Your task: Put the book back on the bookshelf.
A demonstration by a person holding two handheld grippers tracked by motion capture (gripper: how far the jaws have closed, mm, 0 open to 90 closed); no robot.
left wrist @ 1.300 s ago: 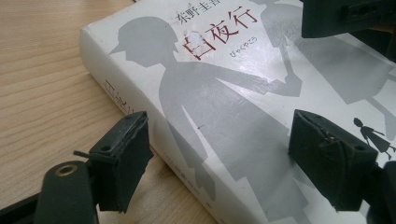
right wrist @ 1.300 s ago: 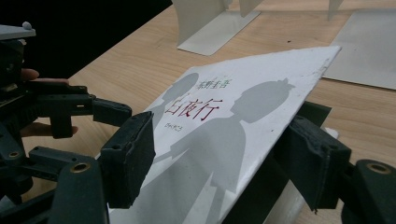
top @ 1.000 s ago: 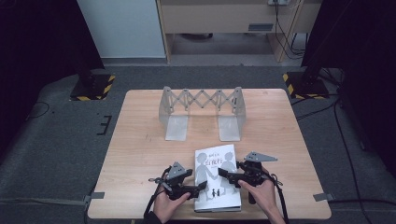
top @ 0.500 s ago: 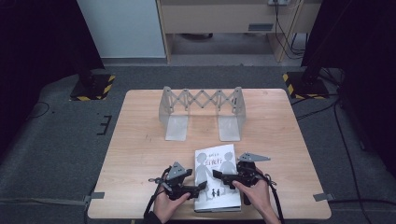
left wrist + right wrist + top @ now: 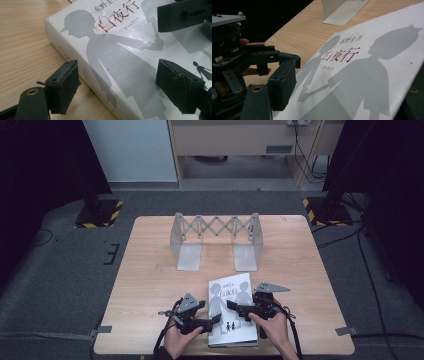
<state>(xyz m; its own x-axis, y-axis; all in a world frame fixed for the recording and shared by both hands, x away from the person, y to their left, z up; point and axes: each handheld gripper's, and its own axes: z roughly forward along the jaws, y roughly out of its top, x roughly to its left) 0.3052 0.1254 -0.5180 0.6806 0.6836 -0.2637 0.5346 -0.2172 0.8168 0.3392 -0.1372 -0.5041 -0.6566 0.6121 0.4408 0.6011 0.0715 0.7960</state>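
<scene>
1. Pale wood makes up the worktop (image 5: 150, 280), and we see a white book (image 5: 231, 310) lying flat on it at the lower centre of the high view, close to the near edge.
2. Its cover carries grey silhouette figures and red characters, which we read clearly in the left claw view (image 5: 120, 50) and the right claw view (image 5: 362, 75).
3. We hold the left claw (image 5: 212, 320) at the book's left edge, low in the high view. In its own view the jaws stand apart: one over the bare wood beside the spine at lower left of the frame, the other over the cover at the right. We cannot tell whether either pad touches the book.
4. We hold the right claw (image 5: 235, 306) over the cover from the right side of the book. In its own view one jaw shows at lower left above the cover; the second jaw is out of frame, so we cannot tell whether this claw is apart or together.
5. A grey metal accordion-style rack (image 5: 216, 240) stands upright in the upper middle of the worktop, well apart from the book.
</scene>
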